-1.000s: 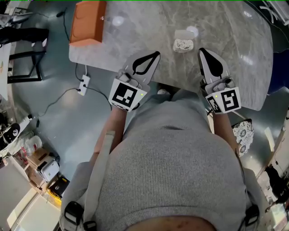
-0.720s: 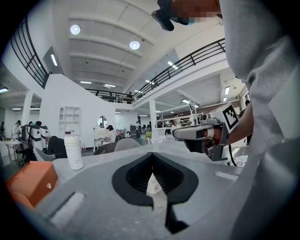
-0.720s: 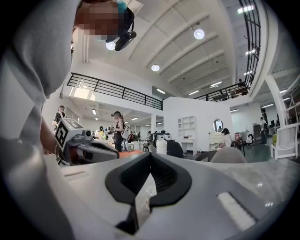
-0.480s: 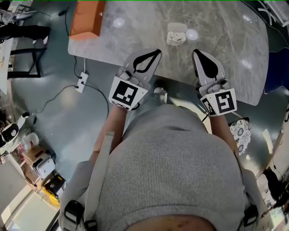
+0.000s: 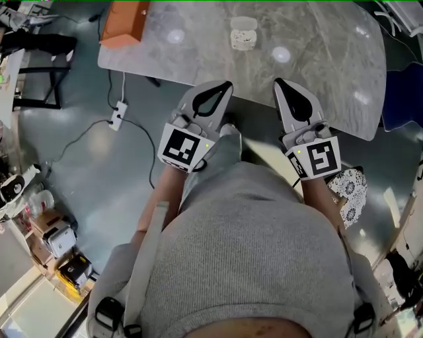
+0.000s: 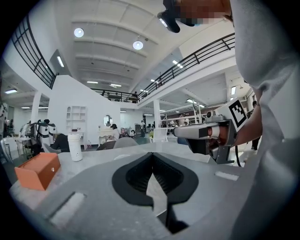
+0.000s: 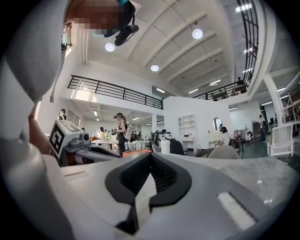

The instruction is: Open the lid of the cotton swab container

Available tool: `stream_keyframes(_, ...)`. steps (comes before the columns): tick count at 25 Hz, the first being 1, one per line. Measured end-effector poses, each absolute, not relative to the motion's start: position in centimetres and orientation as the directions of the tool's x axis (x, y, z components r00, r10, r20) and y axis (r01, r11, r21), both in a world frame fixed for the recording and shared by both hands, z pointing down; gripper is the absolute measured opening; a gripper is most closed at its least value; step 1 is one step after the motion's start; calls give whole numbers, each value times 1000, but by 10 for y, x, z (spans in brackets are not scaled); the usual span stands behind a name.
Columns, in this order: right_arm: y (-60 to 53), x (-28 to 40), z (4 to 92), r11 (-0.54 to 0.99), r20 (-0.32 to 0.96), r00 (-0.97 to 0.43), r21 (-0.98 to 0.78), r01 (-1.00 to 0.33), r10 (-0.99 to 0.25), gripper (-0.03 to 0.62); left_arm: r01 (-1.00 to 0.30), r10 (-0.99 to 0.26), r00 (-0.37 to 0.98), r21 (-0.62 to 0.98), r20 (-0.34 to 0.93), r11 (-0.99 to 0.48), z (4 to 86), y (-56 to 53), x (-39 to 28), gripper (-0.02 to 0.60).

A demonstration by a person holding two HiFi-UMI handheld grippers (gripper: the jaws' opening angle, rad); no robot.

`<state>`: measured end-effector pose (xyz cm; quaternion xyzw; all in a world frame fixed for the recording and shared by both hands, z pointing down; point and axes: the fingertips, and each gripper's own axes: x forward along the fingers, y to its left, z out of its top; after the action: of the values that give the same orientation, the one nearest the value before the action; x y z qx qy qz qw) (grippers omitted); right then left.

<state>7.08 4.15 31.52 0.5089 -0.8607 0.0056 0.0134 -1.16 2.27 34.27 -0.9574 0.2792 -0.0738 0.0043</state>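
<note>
The cotton swab container (image 5: pixel 243 33) is a small whitish tub with its lid on, standing far back on the grey marble table (image 5: pixel 330 72). It shows as a white cylinder in the left gripper view (image 6: pixel 75 146) and the right gripper view (image 7: pixel 165 146). My left gripper (image 5: pixel 228 84) and right gripper (image 5: pixel 277 82) hang side by side at the table's near edge, well short of the container. Both are shut with nothing between the jaws, as the left gripper (image 6: pixel 151 154) and right gripper (image 7: pixel 150 154) show in their own views.
An orange box (image 5: pixel 125 20) lies on the table's far left corner. A power strip (image 5: pixel 117 113) with cables lies on the floor to the left, and black furniture (image 5: pixel 39 46) stands beyond it. Boxes and clutter (image 5: pixel 59 241) sit at lower left, a patterned item (image 5: pixel 347 191) at right.
Both grippers have drawn back from over the table to its near edge. The container and the table now sit higher and farther off in the head view. The jaws stayed shut.
</note>
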Motion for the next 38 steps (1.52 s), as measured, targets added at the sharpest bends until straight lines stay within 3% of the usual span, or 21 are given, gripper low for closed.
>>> stream_keyframes(38,119,50,325,507,89,-505,1,-862,-858,2,-546,-551,822,-71,148,-834,348,105,-1,0)
